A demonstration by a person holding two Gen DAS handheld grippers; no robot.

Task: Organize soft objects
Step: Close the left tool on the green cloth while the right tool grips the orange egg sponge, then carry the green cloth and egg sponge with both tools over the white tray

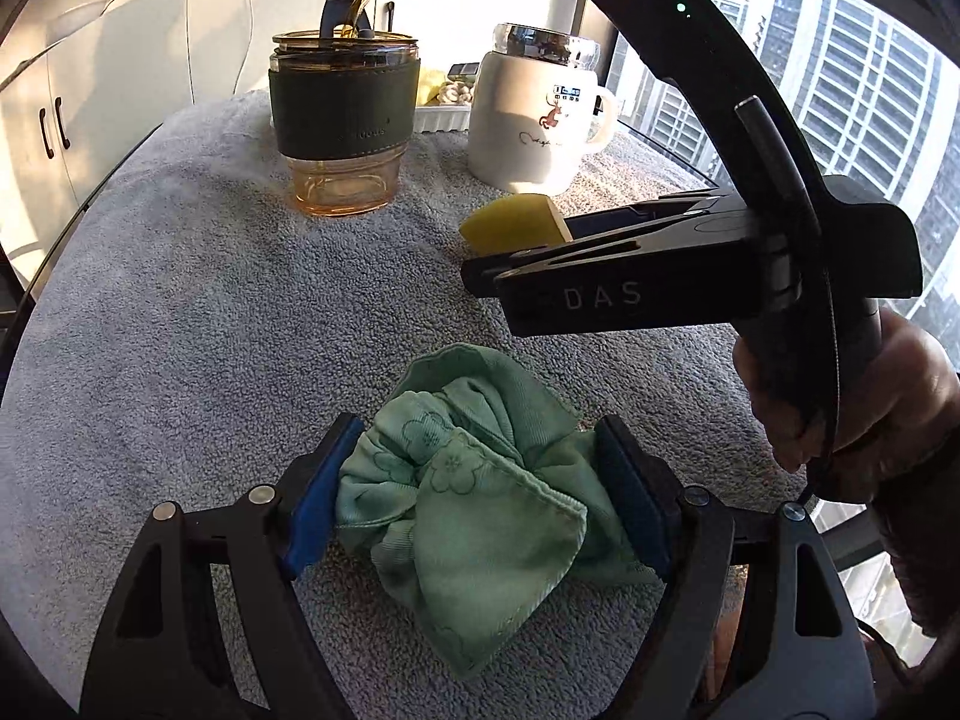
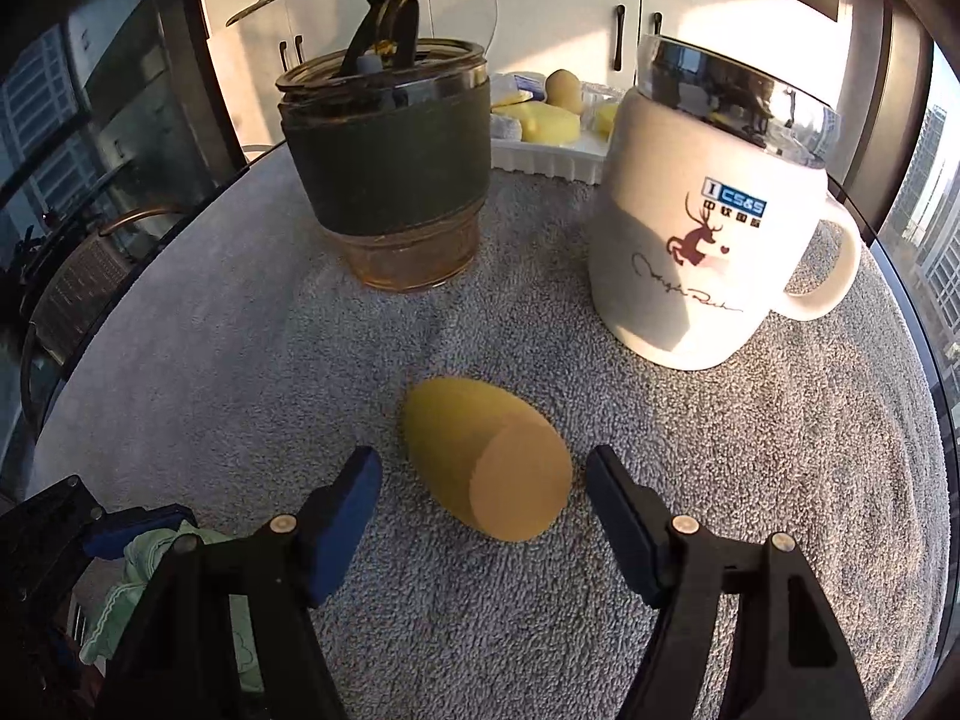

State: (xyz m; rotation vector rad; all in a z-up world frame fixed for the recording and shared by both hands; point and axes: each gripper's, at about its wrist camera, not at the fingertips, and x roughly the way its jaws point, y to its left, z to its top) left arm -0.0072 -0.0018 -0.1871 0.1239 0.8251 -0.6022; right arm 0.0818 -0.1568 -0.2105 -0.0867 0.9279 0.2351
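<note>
A: Left wrist view: left gripper point(image 1: 474, 504) pads clamp the bunched green cloth point(image 1: 474, 510) at 6 o'clock.

B: Right wrist view: right gripper point(image 2: 483, 516) jaws apart around the yellow makeup sponge point(image 2: 486, 456), untouched; white tray point(image 2: 549, 159) at 12 o'clock. Both likely unsorted.

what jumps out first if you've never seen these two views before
In the left wrist view, a bunched mint-green cloth sits between the left gripper's blue pads, low in the picture. In the right wrist view, a yellow egg-shaped sponge lies on the grey towel between the right gripper's open jaws. Behind stand an amber glass tumbler and a white deer mug.
</note>
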